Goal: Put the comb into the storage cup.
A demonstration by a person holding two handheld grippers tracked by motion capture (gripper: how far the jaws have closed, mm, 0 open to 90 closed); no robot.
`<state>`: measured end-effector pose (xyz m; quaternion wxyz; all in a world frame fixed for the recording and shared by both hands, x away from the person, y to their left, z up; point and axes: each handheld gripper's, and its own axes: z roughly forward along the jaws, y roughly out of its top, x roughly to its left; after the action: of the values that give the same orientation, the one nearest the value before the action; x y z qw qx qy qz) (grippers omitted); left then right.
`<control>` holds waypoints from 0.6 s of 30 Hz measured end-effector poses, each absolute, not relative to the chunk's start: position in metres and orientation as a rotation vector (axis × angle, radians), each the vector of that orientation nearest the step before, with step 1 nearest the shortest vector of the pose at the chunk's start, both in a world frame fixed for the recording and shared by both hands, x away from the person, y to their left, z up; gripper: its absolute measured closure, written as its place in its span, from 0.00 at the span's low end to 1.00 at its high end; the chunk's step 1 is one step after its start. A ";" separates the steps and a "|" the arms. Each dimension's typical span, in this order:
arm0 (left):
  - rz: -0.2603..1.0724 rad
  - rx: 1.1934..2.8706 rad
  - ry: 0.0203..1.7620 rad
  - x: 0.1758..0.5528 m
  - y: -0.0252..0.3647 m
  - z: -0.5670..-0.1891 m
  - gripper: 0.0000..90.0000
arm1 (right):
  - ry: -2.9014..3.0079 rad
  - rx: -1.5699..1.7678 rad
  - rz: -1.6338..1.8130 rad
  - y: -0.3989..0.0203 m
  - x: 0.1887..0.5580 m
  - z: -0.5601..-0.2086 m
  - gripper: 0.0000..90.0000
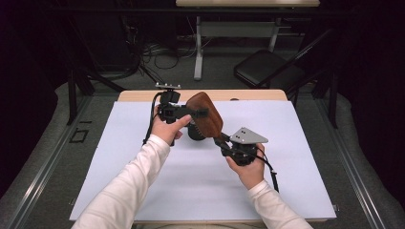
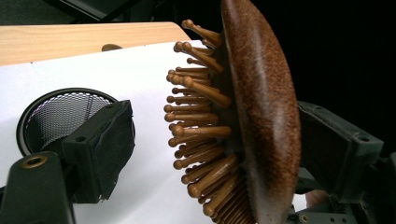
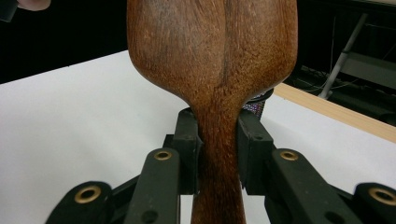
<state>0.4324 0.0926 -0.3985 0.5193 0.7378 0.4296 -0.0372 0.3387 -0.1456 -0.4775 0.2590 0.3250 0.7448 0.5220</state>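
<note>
A wooden paddle hairbrush (image 1: 206, 115) with wooden pins is held tilted above the table. My right gripper (image 1: 223, 142) is shut on its handle (image 3: 218, 154), a pad pressed on each side. My left gripper (image 1: 199, 114) is open around the brush head (image 2: 261, 107). One jaw lies behind the brush's smooth back. The other pad (image 2: 109, 140) stands clear of the pins (image 2: 201, 130). A black mesh cup (image 1: 195, 132) stands on the white mat under the brush, its open mouth (image 2: 60, 114) facing up.
A white mat (image 1: 296, 157) covers most of the wooden table (image 1: 138, 96). Beyond the far edge are a dark folding chair (image 1: 267, 67), cables on the floor and a desk frame (image 1: 198, 52).
</note>
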 end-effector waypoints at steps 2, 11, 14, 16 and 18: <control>-0.102 1.761 1.029 0.433 0.093 -0.399 0.18 | 2.016 0.881 1.418 -0.146 0.339 -0.477 0.81; -0.168 1.727 1.023 0.435 0.095 -0.402 0.29 | 2.015 0.882 1.420 -0.146 0.339 -0.477 0.81; -0.187 1.708 1.021 0.435 0.097 -0.403 0.33 | 2.018 0.879 1.418 -0.146 0.339 -0.477 0.81; -0.189 1.700 1.027 0.435 0.097 -0.403 0.35 | 2.018 0.877 1.417 -0.145 0.339 -0.477 0.81; -0.190 1.697 1.029 0.434 0.097 -0.403 0.36 | 2.018 0.878 1.417 -0.145 0.339 -0.477 0.81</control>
<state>0.4341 0.0966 -0.4026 0.5428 0.7149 0.4335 -0.0798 0.3386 -0.1454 -0.4775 0.2591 0.3240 0.7448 0.5227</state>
